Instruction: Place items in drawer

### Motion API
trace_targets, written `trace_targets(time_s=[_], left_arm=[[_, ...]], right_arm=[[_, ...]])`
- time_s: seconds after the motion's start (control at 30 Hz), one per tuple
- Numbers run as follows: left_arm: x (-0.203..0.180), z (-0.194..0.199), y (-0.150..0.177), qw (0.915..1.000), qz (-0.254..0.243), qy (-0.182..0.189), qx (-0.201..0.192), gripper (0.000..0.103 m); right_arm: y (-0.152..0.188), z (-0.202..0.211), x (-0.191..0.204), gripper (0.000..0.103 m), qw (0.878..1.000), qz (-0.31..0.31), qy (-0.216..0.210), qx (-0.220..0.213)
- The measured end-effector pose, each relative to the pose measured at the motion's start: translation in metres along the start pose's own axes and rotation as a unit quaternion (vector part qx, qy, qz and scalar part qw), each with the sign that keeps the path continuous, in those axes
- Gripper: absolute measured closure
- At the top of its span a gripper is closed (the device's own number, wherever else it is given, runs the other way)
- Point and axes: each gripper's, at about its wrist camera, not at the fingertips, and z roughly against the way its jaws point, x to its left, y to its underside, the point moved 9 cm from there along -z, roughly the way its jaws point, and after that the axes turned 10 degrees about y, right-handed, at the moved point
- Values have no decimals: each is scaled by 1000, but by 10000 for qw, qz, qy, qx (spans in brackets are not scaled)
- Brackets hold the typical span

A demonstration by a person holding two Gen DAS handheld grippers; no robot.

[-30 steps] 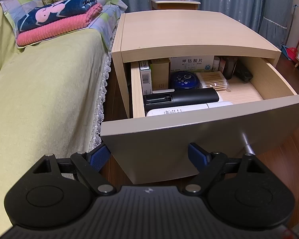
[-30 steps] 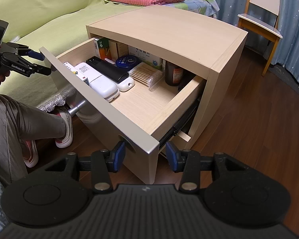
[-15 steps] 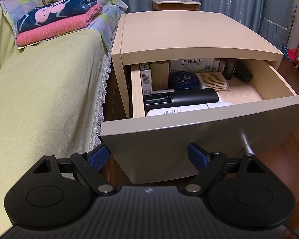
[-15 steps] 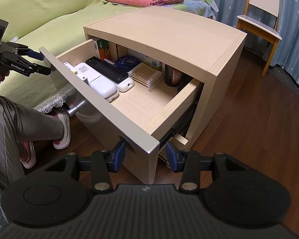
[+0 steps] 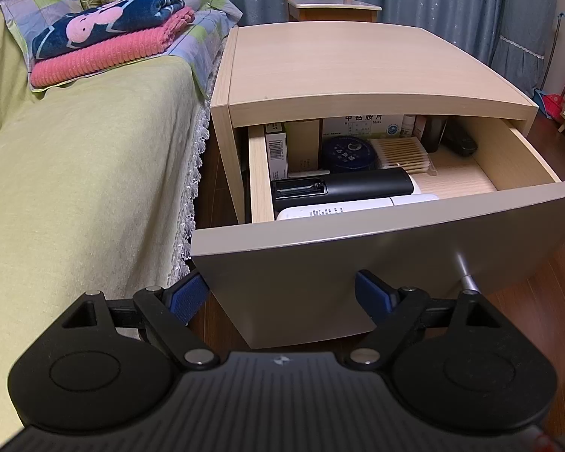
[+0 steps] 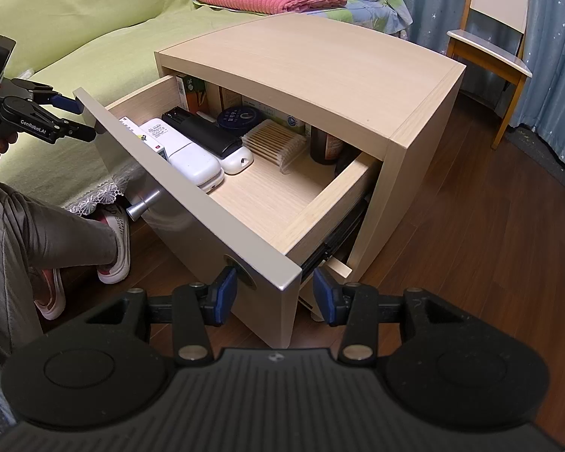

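The nightstand has its drawer pulled out. Inside lie a black remote, a white remote, a blue round tin, a pack of cotton swabs, medicine boxes and a brown bottle. My left gripper is open in front of the drawer front's left part, holding nothing. It also shows from the right wrist view, left gripper. My right gripper is open, and the drawer front's right corner sits between its fingers in view.
A bed with a green cover stands left of the nightstand, with folded towels on it. A wooden chair and curtains stand behind. A person's leg and shoes are below the drawer knob. Wood floor lies to the right.
The drawer has slid a little way into the nightstand, hiding more of the boxes at its back. Both grippers keep their places at the drawer front.
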Motion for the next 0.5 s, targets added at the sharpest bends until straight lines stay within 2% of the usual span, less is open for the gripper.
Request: trace_targets(time_s=[0.3, 0.5], left_arm=[[-1, -1, -2, 10000, 16, 3, -4, 18], [0, -1, -2, 10000, 24, 3, -9, 18]], right_arm=[[1, 0, 0, 63, 10000, 1, 4, -23], [1, 14, -2, 63, 9993, -315, 140, -120]])
